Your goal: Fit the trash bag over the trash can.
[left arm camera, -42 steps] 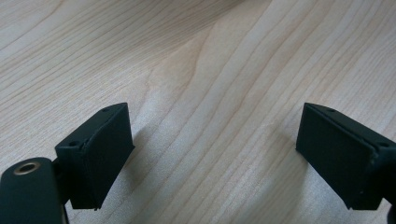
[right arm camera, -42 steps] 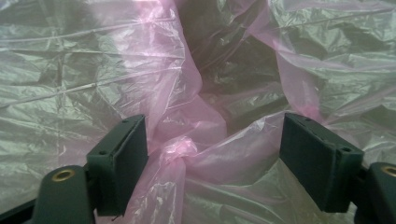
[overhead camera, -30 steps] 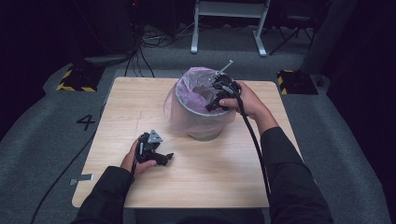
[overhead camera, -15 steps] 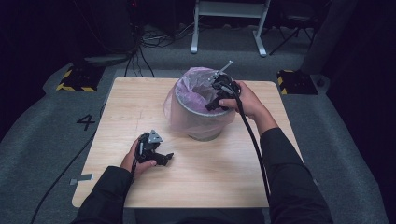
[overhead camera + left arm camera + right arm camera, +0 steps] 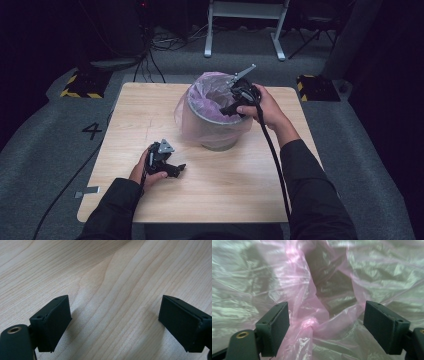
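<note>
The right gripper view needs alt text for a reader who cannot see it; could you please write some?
The right hand-held gripper points into a crinkled, translucent pink plastic bag, its two black jaws standing wide open at the bottom. A knotted fold of the bag lies between the jaws, which do not press on it.

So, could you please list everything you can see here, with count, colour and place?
table: one, light wood, centre of the high view
bin: one, grey, middle of the table
bag: one, clear pink, lining the bin and folded over its rim
floor boxes: two, black with yellow stripes, beyond the table's far corners
left claw: one, black, open, low over bare wood
right claw: one, black, open, inside the bag
</note>
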A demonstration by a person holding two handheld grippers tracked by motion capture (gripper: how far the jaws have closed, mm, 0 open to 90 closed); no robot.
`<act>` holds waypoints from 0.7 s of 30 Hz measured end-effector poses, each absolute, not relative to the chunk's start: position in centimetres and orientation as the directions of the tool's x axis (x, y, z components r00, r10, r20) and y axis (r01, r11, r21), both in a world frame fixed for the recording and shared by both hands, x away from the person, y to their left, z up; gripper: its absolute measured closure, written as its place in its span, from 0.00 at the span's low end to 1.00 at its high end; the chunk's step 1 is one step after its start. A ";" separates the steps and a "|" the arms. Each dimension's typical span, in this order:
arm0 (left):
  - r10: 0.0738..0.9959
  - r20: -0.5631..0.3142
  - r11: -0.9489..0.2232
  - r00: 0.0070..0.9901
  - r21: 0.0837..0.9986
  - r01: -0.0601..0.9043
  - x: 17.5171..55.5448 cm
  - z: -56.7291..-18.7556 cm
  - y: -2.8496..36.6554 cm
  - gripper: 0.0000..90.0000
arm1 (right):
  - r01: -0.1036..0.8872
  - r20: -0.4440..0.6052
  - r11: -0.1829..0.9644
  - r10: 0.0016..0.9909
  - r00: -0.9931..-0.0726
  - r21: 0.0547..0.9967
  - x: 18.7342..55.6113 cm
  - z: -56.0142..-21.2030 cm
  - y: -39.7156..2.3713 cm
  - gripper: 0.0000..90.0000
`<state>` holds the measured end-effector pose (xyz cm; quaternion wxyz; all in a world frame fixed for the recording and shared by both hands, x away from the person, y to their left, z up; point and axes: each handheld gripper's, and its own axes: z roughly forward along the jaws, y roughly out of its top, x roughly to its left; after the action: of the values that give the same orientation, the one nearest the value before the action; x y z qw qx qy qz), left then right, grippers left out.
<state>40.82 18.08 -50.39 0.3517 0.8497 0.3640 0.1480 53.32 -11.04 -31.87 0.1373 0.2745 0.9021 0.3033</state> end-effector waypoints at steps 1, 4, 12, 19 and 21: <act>0.723 -0.005 -0.488 0.691 0.705 0.514 40.8 -50.4 18.1 0.12 | 0.399 -0.089 0.660 0.577 -0.812 0.637 53.1 -31.8 -11.2 0.24; 0.723 -0.005 -0.488 0.691 0.705 0.514 40.8 -50.4 18.1 0.12 | 0.386 -0.087 0.635 0.583 -0.808 0.669 52.7 -31.5 -11.5 0.24; 0.723 -0.005 -0.487 0.691 0.705 0.515 40.8 -50.4 18.1 0.12 | 0.344 -0.078 0.542 0.611 -0.788 0.766 51.7 -30.9 -13.0 0.25; 0.723 -0.005 -0.487 0.691 0.705 0.515 40.8 -50.4 18.1 0.12 | 0.322 -0.083 0.492 0.637 -0.766 0.809 50.9 -30.7 -14.2 0.24; 0.723 -0.006 -0.487 0.691 0.705 0.515 40.8 -50.4 18.1 0.12 | 0.320 -0.082 0.480 0.645 -0.760 0.817 50.7 -30.7 -14.5 0.24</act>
<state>40.81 18.07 -50.39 0.3520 0.8494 0.3644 0.1475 50.74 -14.48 -30.65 0.1932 0.2876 0.8383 0.4211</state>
